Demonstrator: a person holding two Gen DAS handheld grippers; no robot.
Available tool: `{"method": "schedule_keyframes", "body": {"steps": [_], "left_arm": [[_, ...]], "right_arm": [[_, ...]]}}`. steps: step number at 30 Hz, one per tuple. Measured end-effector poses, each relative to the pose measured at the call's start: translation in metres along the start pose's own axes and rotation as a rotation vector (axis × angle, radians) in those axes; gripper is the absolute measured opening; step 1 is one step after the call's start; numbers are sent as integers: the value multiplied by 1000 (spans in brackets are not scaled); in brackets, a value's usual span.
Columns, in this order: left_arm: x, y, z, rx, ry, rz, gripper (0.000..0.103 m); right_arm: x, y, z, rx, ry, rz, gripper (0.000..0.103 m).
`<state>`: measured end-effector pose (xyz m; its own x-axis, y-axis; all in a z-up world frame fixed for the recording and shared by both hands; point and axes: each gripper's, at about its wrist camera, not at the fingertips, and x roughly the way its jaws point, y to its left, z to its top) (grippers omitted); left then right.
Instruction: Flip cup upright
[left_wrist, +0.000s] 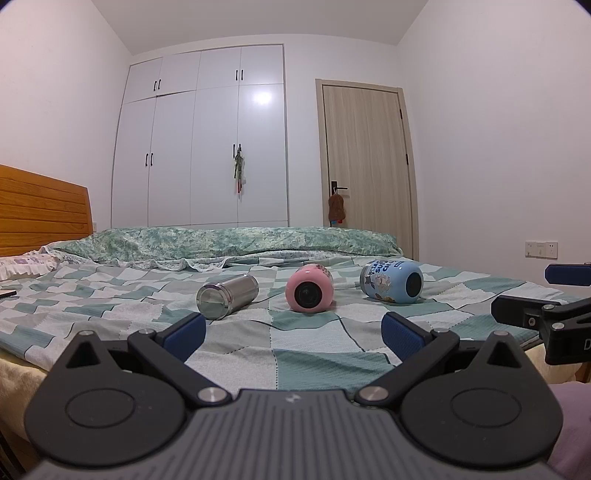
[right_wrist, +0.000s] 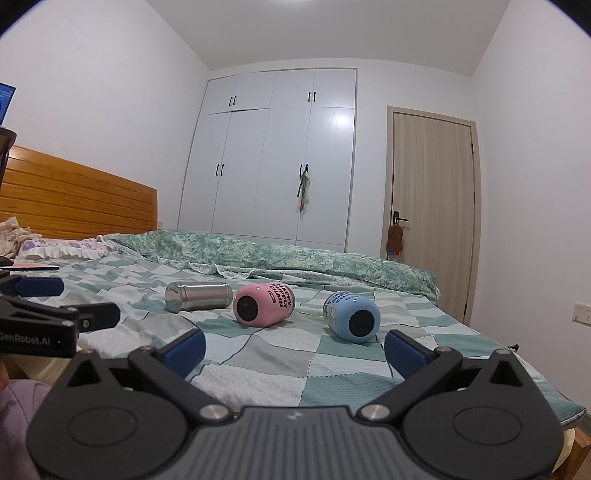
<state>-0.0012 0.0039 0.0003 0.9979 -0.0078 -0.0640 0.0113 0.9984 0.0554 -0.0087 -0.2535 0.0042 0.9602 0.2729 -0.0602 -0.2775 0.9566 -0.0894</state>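
Note:
Three cups lie on their sides on the checked bed sheet (left_wrist: 314, 354): a steel cup (left_wrist: 226, 296), a pink cup (left_wrist: 309, 288) and a blue printed cup (left_wrist: 392, 280). They also show in the right wrist view as the steel cup (right_wrist: 197, 296), pink cup (right_wrist: 264, 304) and blue cup (right_wrist: 351, 316). My left gripper (left_wrist: 293, 336) is open and empty, short of the pink cup. My right gripper (right_wrist: 294, 349) is open and empty, short of the pink and blue cups. Each gripper shows at the edge of the other's view: the right gripper (left_wrist: 546, 291), the left gripper (right_wrist: 62, 299).
A rolled green quilt (left_wrist: 236, 240) lies across the bed behind the cups. A wooden headboard (left_wrist: 40, 206) and a pillow (right_wrist: 62, 249) are at the left. A white wardrobe (left_wrist: 207, 147) and a door (left_wrist: 365, 155) stand beyond. The bed's edge drops off at the right (right_wrist: 569, 410).

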Motion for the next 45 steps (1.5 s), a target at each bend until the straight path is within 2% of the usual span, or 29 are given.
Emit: {"method": "schedule_keyframes", "body": {"steps": [45], "left_arm": [[0,-4,1,-5,-1,-2,103]], "right_arm": [[0,0,0,-2,-1,0,103]]}}
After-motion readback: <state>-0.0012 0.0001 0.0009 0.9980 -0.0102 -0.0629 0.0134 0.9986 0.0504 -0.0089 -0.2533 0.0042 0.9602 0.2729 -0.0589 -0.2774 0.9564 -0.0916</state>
